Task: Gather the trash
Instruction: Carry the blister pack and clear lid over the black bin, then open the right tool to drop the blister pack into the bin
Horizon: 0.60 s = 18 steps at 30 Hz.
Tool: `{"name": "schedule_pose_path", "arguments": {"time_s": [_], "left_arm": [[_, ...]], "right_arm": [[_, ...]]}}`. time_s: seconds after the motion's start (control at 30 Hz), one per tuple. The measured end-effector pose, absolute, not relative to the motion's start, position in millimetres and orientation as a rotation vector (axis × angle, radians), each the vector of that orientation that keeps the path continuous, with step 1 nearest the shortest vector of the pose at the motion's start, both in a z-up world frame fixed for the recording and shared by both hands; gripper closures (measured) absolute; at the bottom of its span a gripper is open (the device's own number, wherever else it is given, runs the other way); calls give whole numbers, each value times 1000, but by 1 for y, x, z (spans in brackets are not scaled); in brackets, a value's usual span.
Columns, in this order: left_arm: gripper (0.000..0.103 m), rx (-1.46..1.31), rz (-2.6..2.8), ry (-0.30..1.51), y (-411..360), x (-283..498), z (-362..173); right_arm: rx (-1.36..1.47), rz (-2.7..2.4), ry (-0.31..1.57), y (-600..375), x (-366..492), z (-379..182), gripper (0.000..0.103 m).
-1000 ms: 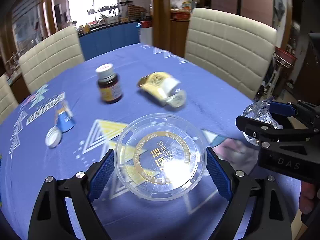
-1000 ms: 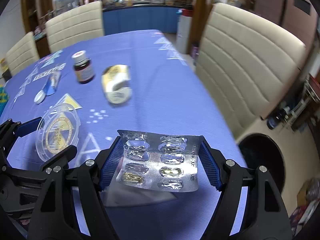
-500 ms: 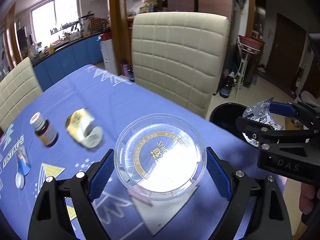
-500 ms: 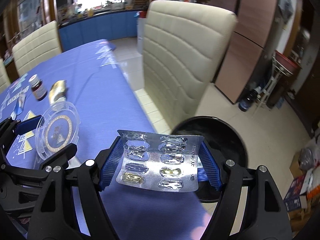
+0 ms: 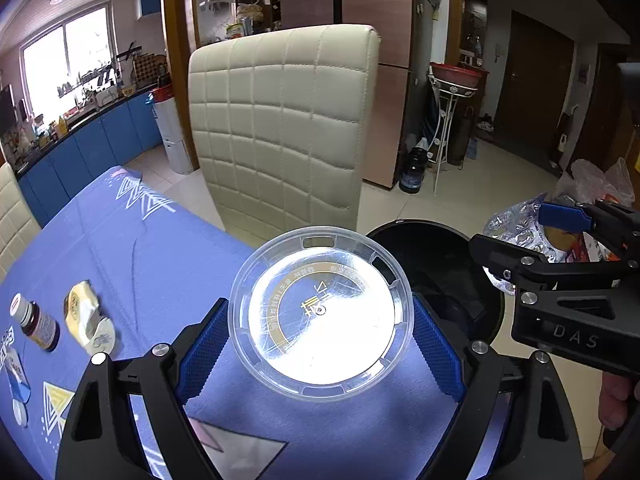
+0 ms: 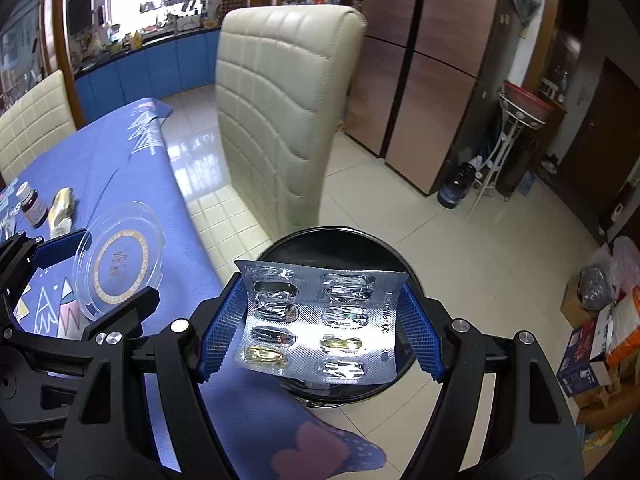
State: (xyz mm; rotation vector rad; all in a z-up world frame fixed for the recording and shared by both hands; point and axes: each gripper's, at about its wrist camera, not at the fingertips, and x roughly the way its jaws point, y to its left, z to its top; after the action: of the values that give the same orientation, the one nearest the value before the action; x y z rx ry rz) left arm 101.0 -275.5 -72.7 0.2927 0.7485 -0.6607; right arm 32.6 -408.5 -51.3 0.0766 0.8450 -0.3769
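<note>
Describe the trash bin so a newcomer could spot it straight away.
Start at the cream padded chair beside the blue-clothed table. On the tiled floor just off the table's edge, at the foot of that chair, stands the bin. It is the only round, black, open-topped container there, seen right behind the blister pack held in the right gripper.

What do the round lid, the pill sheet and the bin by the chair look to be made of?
Round lid: clear thin plastic, glossy; the tablecloth shows through. Pill sheet: silvery foil with clear plastic blisters, crinkled and reflective. Bin: black, smooth and shiny, probably plastic, though metal cannot be ruled out.
</note>
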Motion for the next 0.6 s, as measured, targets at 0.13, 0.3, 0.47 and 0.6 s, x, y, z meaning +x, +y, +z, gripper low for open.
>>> {"name": "schedule_pose_path", "arguments": {"time_s": [0.13, 0.3, 0.47, 0.6], "left_arm": [[18, 303, -677, 743, -288, 101, -73], [18, 308, -688, 735, -299, 105, -73], [18, 308, -695, 715, -306, 110, -70], [18, 295, -690, 708, -307, 114, -67]], "right_arm": [[82, -392, 840, -419, 32, -52, 28], [82, -405, 831, -430, 34, -51, 28], [76, -417, 812, -437, 37, -44, 28], [72, -427, 799, -441, 39, -40, 28]]}}
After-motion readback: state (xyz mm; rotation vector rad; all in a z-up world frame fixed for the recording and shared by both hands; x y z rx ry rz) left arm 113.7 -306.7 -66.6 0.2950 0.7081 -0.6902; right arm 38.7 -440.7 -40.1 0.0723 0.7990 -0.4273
